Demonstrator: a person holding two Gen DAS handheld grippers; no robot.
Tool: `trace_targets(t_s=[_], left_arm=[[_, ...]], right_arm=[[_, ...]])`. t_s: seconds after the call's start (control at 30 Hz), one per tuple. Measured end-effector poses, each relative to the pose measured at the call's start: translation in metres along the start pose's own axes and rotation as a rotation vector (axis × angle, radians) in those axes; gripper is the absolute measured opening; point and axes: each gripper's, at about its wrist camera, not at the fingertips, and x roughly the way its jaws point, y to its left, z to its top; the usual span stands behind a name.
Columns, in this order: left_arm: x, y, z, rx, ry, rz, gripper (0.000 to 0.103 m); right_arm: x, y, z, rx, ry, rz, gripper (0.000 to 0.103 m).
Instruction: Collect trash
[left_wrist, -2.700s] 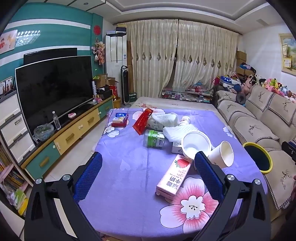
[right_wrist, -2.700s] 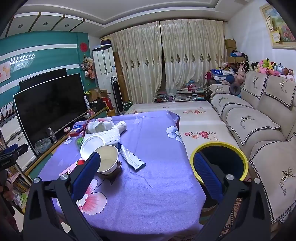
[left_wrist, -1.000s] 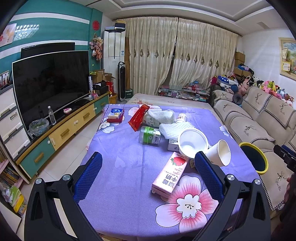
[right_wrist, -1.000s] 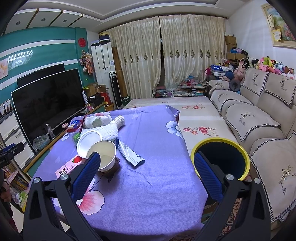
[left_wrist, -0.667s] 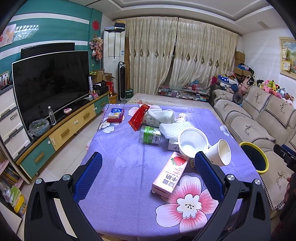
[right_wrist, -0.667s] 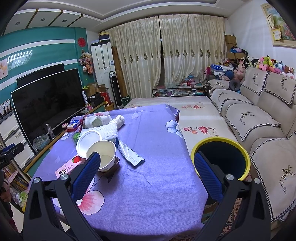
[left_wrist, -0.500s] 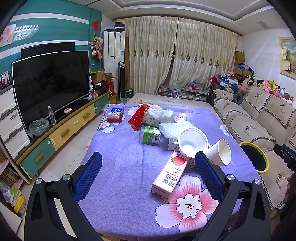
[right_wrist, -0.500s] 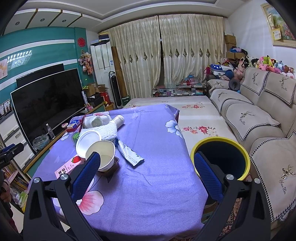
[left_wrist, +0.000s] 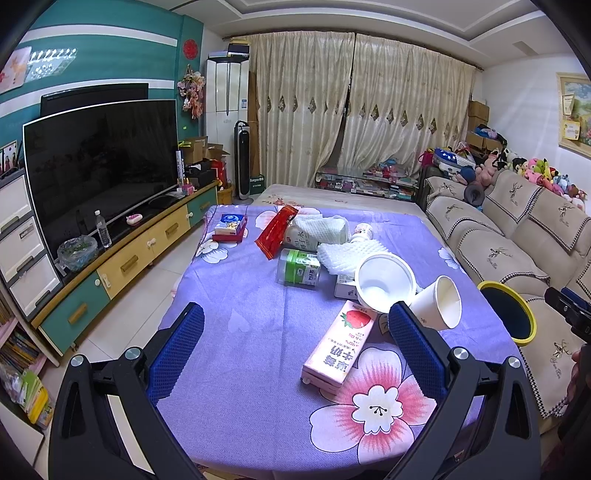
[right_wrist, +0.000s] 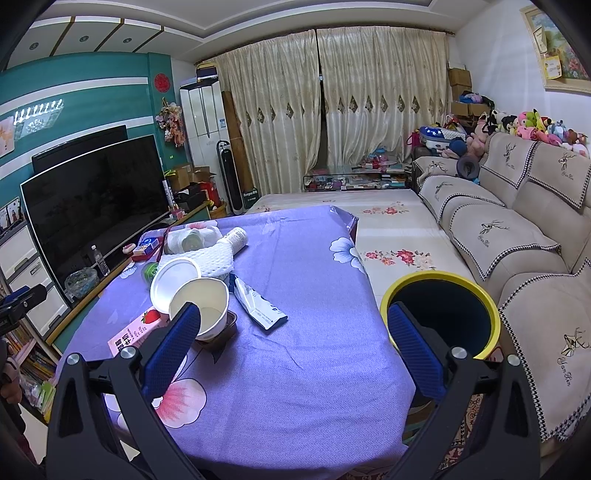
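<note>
Left wrist view: the left gripper hangs wide open and empty over the near end of the purple-clothed table. The pink strawberry milk carton lies flat just ahead, nearer its right finger. Beyond that sit a white bowl and a tipped paper cup, touching each other.

Right wrist view: the right gripper is equally spread and empty. The paper cup lies just past its left finger, a white-and-blue wrapper ahead of centre, and the yellow-rimmed bin beside its right finger, off the table edge.

Nothing is collected yet. I would take the carton first, closing across its narrow width, not its length.
</note>
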Motion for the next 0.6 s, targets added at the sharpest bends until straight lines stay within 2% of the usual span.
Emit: trace_targets(t_s=[0.6], left_arm=[[0.0022,0.0006,-0.0033,-0.004,0.004,0.003,0.098]], right_arm=[[0.0097,0.0002,-0.0031,-0.007,0.006,0.004,0.097]])
